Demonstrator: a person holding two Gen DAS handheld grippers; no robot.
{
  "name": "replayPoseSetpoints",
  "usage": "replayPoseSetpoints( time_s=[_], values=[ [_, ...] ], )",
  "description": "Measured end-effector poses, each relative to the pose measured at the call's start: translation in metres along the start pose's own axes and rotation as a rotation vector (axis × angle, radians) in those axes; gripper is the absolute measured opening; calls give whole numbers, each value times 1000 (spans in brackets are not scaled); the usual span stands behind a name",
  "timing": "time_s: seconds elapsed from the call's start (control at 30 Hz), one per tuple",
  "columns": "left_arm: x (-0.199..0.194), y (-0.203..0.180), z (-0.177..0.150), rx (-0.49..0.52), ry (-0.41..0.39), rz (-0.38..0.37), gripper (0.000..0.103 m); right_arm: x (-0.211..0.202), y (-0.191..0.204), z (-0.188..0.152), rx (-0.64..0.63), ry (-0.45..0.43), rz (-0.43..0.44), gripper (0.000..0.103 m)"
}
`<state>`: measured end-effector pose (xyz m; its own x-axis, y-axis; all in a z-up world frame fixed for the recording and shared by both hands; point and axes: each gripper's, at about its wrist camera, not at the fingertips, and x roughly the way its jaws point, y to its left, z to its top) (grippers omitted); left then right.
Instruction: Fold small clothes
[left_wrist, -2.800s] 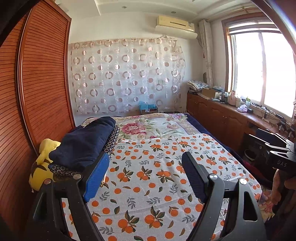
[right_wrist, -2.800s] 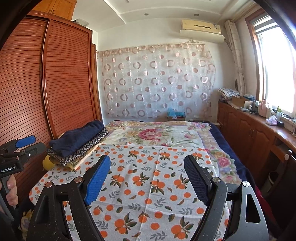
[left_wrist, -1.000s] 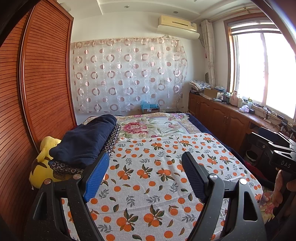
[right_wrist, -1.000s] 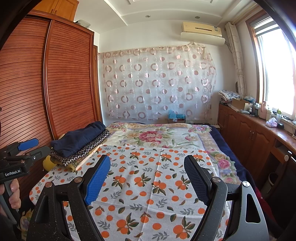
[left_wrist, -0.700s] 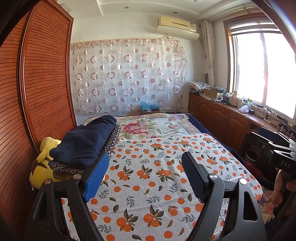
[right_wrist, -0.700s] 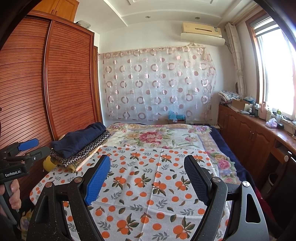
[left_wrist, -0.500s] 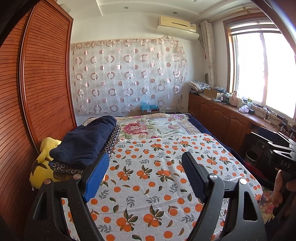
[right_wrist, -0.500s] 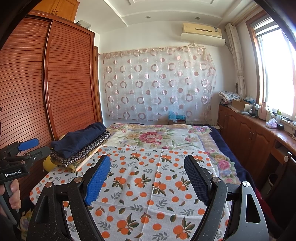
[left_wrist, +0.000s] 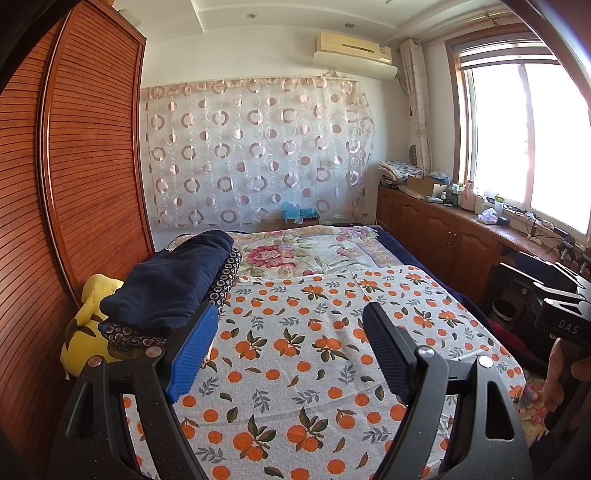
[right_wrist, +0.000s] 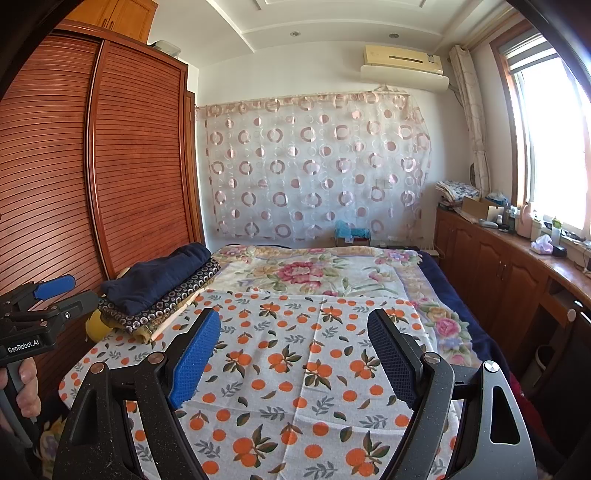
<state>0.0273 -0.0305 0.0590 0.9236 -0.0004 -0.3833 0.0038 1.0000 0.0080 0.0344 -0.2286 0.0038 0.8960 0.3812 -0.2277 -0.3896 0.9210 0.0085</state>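
Orange-printed cloth is lying flat on the bed; folded clothes are sitting at its left edge. Left gripper and right gripper are hovering above it, jaws wide, holding nothing.

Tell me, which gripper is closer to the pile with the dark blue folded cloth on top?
Left. The left gripper hangs open right beside the pile topped by the dark blue folded cloth, which sits just past its blue finger. The right gripper is open farther off, over the orange-print sheet.
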Motion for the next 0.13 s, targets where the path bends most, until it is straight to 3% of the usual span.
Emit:
replayPoseSetpoints(
  time_s=[0.13],
  values=[
    [0,0,0,0,-1,0,81,0,0,0,1,1,0,84]
  ],
)
